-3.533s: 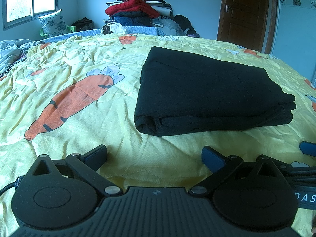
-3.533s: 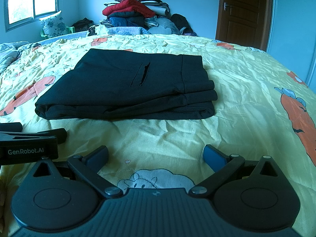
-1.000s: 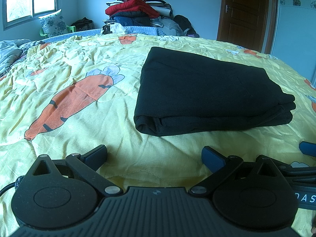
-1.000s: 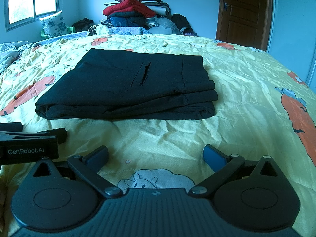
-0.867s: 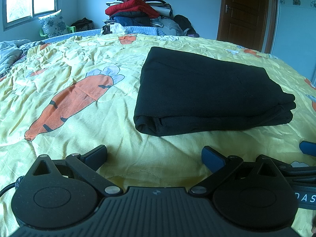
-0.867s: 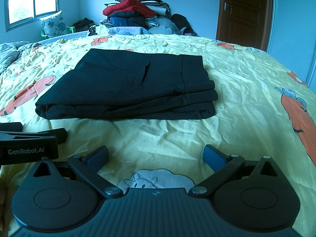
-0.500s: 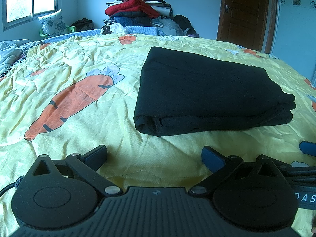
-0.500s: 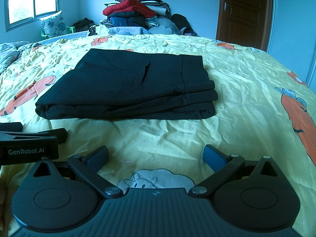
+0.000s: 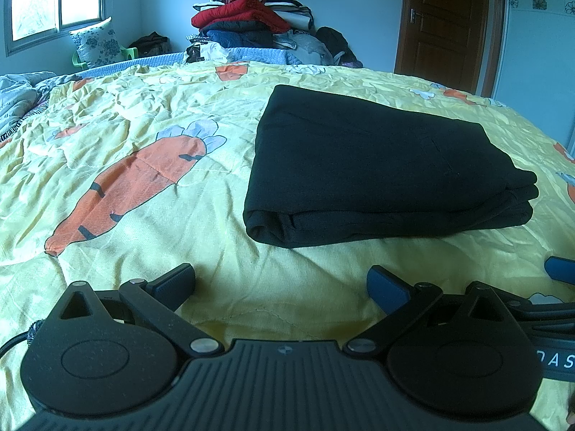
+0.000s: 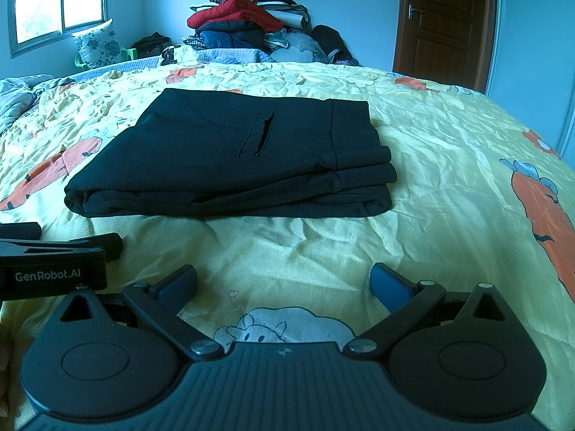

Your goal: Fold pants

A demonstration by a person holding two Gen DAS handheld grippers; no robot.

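Black pants [image 9: 377, 165] lie folded into a flat stack on the yellow carrot-print quilt [image 9: 143, 115]. In the right wrist view the pants [image 10: 230, 158] show a pocket slit on top and layered edges at their right end. My left gripper [image 9: 282, 283] is open and empty, low over the quilt a short way in front of the stack. My right gripper [image 10: 284, 283] is open and empty, also in front of the stack. The left gripper's body [image 10: 54, 262] shows at the left edge of the right wrist view.
A tall pile of clothes [image 9: 251, 25] stands at the far end of the bed. A brown door [image 9: 445, 25] is at the back right, a window [image 9: 54, 0] and floral pillow [image 9: 95, 45] at the back left. A grey blanket [image 9: 18, 93] lies at the left edge.
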